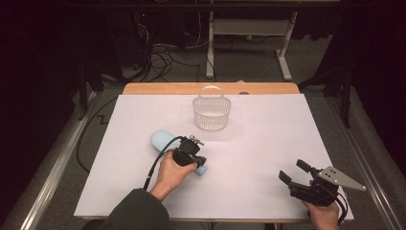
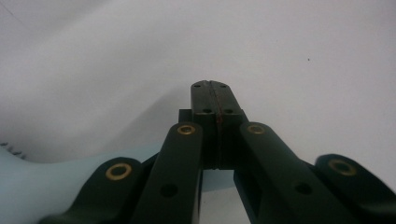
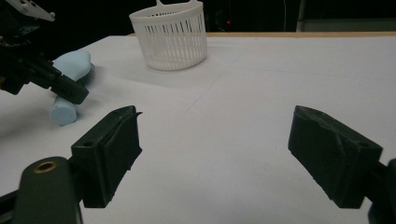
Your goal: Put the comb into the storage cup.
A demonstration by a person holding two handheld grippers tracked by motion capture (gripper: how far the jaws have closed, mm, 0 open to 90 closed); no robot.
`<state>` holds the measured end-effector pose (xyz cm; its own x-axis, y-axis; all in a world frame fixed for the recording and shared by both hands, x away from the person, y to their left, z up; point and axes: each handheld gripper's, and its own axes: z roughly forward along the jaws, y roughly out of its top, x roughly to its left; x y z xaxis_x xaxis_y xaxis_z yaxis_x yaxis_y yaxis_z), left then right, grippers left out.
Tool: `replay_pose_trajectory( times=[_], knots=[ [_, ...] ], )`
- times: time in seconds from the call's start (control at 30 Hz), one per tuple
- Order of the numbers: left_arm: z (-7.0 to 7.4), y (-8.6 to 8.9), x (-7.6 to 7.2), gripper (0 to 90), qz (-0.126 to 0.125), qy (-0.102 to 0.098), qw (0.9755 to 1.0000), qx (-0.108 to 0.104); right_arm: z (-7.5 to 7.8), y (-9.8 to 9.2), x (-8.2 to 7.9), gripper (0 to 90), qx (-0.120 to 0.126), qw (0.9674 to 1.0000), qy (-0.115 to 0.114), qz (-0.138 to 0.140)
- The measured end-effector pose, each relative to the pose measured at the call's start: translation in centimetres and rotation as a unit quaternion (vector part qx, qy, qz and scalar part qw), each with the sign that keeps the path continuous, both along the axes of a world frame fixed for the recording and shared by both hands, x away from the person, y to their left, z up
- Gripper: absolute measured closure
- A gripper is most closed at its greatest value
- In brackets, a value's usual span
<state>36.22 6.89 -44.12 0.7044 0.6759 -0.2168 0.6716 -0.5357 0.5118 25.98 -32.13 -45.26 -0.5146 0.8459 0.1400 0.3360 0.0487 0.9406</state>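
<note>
Left gripper [image 1: 200, 162] closed and empty over the pale blue brush [image 1: 165, 143]; right gripper [image 1: 294, 172] held wide open at the near right.

Nearest, the right gripper is seen spread wide above bare white table cover [image 1: 258, 143], nothing between its jaws. Farther left, the left gripper's jaws are pressed flat together above the brush handle, gripping nothing; the brush lies on the cover, left of centre. Beyond, a white slotted basket [image 1: 211, 114] stands at the far centre. A risk is judged: closed jaws lowered onto the rounded handle could roll or push it aside. No brand, label or writing can be read.
</note>
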Motion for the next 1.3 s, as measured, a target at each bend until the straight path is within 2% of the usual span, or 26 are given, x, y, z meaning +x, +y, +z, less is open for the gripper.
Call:
replay_pose_trajectory(
  times=[0.23,0.47,0.57,1.3],
  knots=[
    [-0.1,0.3,-0.7,90.0,-0.005,-0.010,0.9999,0.002,0.0,0.0,0.0,17.3,-0.001,1.0000,0.000,0.001],
    [-0.1,0.7,-1.3,90.0,-0.008,-0.012,0.9999,0.002,0.0,0.0,0.0,17.3,-0.001,1.0000,0.000,0.000],
    [-0.1,0.8,-1.6,89.9,-0.012,-0.020,0.9997,0.009,0.0,0.1,0.0,17.3,-0.001,1.0000,0.001,0.000],
    [-0.2,3.2,-3.6,89.9,-0.003,-0.028,0.9996,0.008,0.0,0.1,0.0,17.3,-0.003,1.0000,0.002,0.002]
  ],
)
